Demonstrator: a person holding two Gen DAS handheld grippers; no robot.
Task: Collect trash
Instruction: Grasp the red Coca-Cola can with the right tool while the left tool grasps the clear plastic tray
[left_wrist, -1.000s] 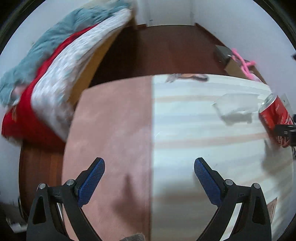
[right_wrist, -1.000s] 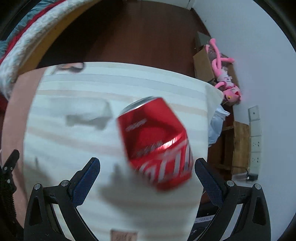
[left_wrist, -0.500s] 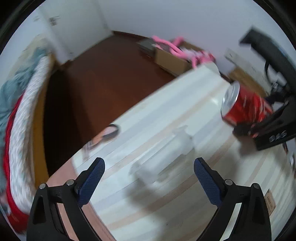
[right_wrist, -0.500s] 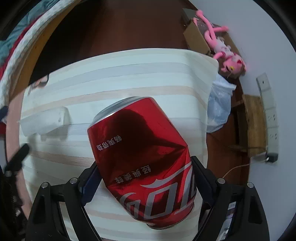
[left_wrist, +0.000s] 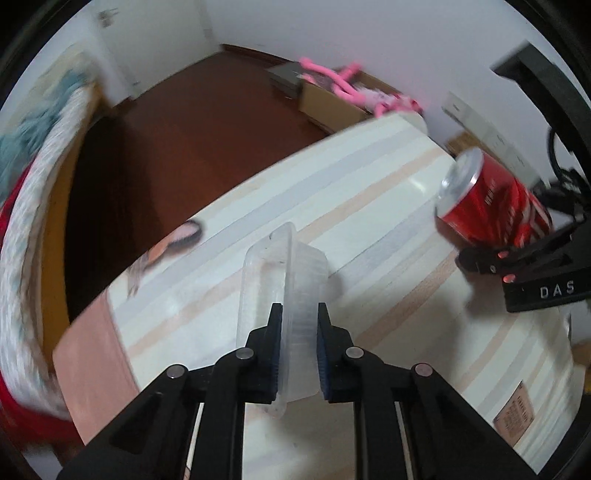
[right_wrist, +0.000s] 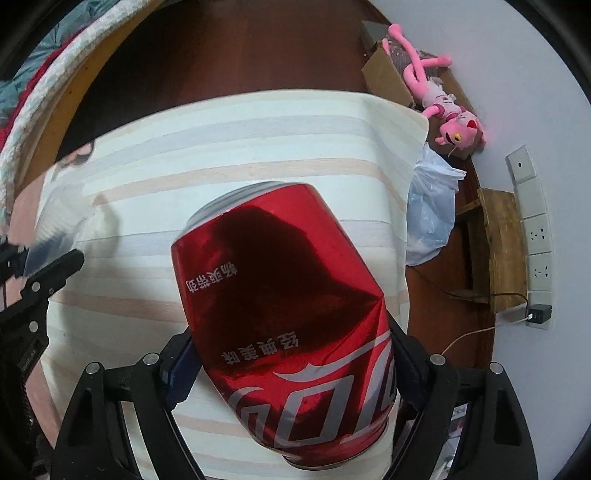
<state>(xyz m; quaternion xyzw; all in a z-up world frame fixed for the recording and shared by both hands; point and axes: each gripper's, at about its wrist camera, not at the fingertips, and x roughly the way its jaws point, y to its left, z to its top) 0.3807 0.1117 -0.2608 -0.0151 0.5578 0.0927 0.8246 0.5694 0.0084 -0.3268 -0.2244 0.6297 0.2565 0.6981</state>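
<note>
A clear plastic container (left_wrist: 269, 266) stands on edge on the striped table (left_wrist: 369, 184), and my left gripper (left_wrist: 297, 310) is shut on its wall, which bows between the blue pads. A dented red cola can (right_wrist: 288, 295) lies tilted between the pads of my right gripper (right_wrist: 293, 350); the jaws are still closing and both pads press its sides. From the left wrist view the can (left_wrist: 491, 206) and the right gripper (left_wrist: 517, 254) show at the right. My left gripper (right_wrist: 44, 280) appears at the left edge of the right wrist view.
A pale plastic bag (right_wrist: 432, 206) hangs at the table's right edge. Beyond it are a wooden stand (right_wrist: 502, 243), a cardboard box (right_wrist: 388, 77) and a pink plush toy (right_wrist: 443, 107) by the wall. A bed with bedding (left_wrist: 33, 206) lies left. A small picture (left_wrist: 173, 240) rests at the table's far edge.
My left gripper swung across the table to the plastic container and closed on it. My right gripper came down around the red can and closed onto its sides.
</note>
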